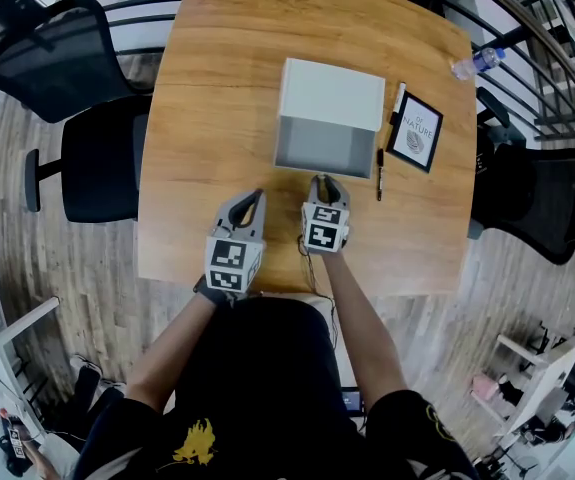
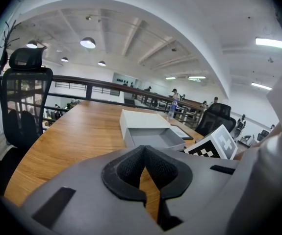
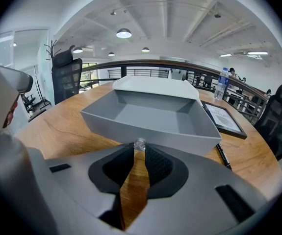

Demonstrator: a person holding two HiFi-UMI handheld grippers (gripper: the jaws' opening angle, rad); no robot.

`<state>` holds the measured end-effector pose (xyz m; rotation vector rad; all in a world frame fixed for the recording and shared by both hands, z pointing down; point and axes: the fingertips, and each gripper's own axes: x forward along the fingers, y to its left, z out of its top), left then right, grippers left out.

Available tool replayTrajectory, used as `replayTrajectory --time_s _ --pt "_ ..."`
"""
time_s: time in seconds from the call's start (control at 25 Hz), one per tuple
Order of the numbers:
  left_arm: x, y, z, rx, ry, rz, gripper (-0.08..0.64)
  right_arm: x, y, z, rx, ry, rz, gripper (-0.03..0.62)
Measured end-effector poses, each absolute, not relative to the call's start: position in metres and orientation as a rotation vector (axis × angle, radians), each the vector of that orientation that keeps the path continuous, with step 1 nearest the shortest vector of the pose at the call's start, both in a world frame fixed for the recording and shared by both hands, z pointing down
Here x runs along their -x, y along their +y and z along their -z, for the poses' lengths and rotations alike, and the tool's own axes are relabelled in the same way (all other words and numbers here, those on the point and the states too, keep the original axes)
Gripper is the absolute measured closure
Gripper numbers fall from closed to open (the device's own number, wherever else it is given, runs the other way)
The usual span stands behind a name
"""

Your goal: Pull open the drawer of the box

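At the middle of the wooden worktop [image 1: 197, 118] sits the white box [image 1: 332, 93], its grey drawer [image 1: 317, 148] well out toward 6 o'clock and bare inside. The right claw [image 3: 140, 151] is pinching a small clear knob [image 3: 140, 143] on the drawer's front wall. It's tiny in view, so "knob" is my best reading. The left claw [image 2: 144, 148] is pressed together on nothing, parked just beside the right one at its 9 o'clock and pointing across the wood.

By my reckoning the pull is in its late stretch: the tray looks nearly as far out as the box is deep. The next move calls for a straight draw toward 6 o'clock, easing off before the drawer leaves its sleeve. Mind you, nothing braces the box.

Room to move? There's bare wood between the claws and the near edge. A black pen [image 1: 379, 173] lies just beside the drawer at 3 o'clock, with a framed card [image 1: 415, 131] beyond it. The 9 o'clock side is open.
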<state>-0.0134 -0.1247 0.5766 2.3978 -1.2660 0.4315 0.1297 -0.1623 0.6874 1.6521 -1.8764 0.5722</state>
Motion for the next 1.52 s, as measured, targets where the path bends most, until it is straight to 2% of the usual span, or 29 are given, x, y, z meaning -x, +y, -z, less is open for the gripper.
replayTrajectory --time_s 0.8,1.16,1.52 --pt "0.018 -0.125 -0.575 -2.399 -1.264 -0.439 0.541 -0.131 -0.165 -0.692 -1.728 -1.857 -0.524 0.523" --pt "0.02 -0.12 -0.57 -2.435 -1.255 -0.446 0.541 -0.138 -0.155 -0.691 -1.786 -1.818 -0.51 0.592" --pt "0.023 -0.102 -0.534 -2.533 -1.192 -0.484 0.541 -0.141 -0.128 -0.622 -1.837 -1.913 -0.433 0.594"
